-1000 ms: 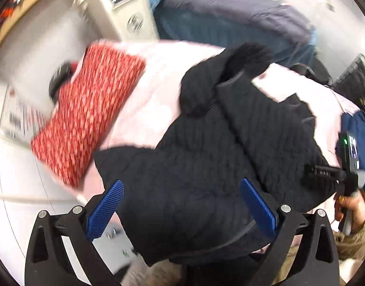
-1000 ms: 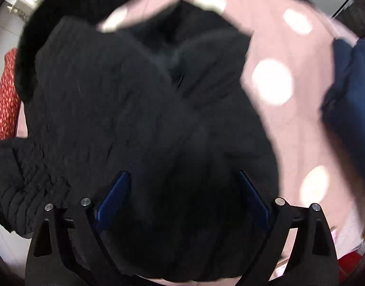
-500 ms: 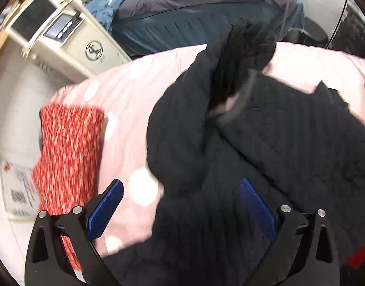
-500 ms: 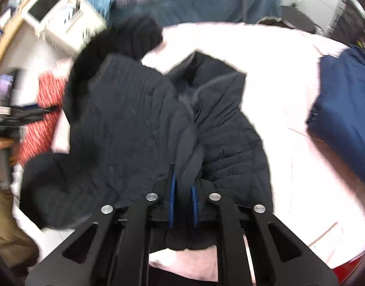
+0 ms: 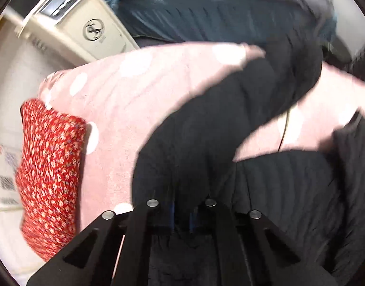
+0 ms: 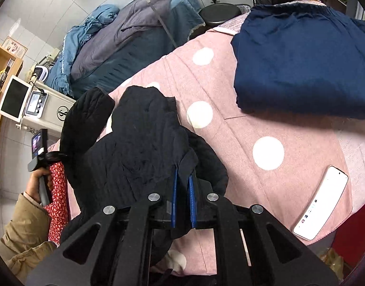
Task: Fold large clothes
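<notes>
A black quilted jacket [image 6: 139, 147] lies bunched on a pink bedspread with white dots [image 6: 265, 128]. My right gripper [image 6: 183, 183] is shut on a fold of the jacket's edge and lifts it off the bed. In the left wrist view the jacket [image 5: 230, 124] stretches across the bedspread [image 5: 134, 90], one sleeve reaching to the upper right. My left gripper [image 5: 182, 212] is shut on the jacket's near edge. The left gripper's handle also shows in the right wrist view [image 6: 40, 164], at the jacket's far left.
A folded navy garment [image 6: 299, 62] lies at the bed's far right. A white phone [image 6: 321, 202] lies near the bed's right edge. A red floral cloth [image 5: 49, 171] lies at the left edge. A white appliance [image 5: 87, 23] and blue-grey bedding [image 6: 134, 38] stand beyond.
Both grippers have closed on the jacket's edge, the right one first, the left one in the last half second. The jacket is now pulled up and bunched.
</notes>
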A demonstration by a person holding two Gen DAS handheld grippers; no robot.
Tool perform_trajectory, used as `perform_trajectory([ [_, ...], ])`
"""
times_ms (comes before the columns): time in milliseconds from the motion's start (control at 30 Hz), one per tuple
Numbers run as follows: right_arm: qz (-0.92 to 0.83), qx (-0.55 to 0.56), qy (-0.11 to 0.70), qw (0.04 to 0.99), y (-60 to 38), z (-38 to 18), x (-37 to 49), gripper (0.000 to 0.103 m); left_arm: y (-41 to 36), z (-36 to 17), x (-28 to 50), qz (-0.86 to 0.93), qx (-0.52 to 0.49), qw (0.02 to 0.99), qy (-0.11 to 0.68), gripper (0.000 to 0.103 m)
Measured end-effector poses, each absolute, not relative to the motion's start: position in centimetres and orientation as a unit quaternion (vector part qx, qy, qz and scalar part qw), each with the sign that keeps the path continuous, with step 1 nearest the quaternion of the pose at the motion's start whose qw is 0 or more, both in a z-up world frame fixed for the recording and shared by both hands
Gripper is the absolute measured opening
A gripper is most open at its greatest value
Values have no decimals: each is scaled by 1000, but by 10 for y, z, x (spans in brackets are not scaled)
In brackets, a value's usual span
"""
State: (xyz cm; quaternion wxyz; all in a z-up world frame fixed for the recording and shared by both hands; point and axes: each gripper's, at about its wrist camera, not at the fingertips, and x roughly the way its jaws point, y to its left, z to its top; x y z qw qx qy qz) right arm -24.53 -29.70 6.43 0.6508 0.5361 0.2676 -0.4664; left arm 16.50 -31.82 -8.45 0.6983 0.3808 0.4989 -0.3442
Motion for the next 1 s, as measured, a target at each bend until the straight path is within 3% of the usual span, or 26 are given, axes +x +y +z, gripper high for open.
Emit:
perform_trajectory([
  [133, -464, 504, 267, 678, -301, 88, -230, 8, -281, -25, 204, -350, 282, 741, 499, 5],
  [200, -462, 478, 264, 699, -308, 109, -222, 0, -255, 5, 224, -347, 239, 761, 493, 5],
  [333, -485, 379, 215, 758, -318, 179, -217, 0, -212, 55, 240, -333, 209, 799, 454, 5],
  [433, -454, 389, 208, 774, -346, 199, -214, 5, -180, 82, 253, -315, 159, 819, 453, 5],
  [500, -447, 424, 224, 755, -363, 188, -212, 58, -159, 92, 265, -287, 125, 836, 450, 5],
  [533, -443, 448, 238, 739, -370, 176, -210, 98, -152, 95, 269, -270, 124, 847, 440, 5],
  [667, -395, 530, 256, 705, -374, 112, -194, 95, -132, 89, 289, -191, 144, 868, 436, 5],
  [767, -372, 550, 327, 672, -362, 59, -159, 95, -132, 54, 298, -171, 176, 833, 495, 21],
  [800, -356, 555, 356, 662, -356, 38, -140, 95, -135, 43, 293, -176, 197, 819, 509, 32],
  [900, -319, 544, 419, 654, -338, 3, -99, 95, -137, 18, 259, -182, 254, 802, 509, 44],
  [1000, -302, 467, 485, 674, -319, -16, -44, 95, -128, 8, 222, -218, 240, 799, 507, 88],
])
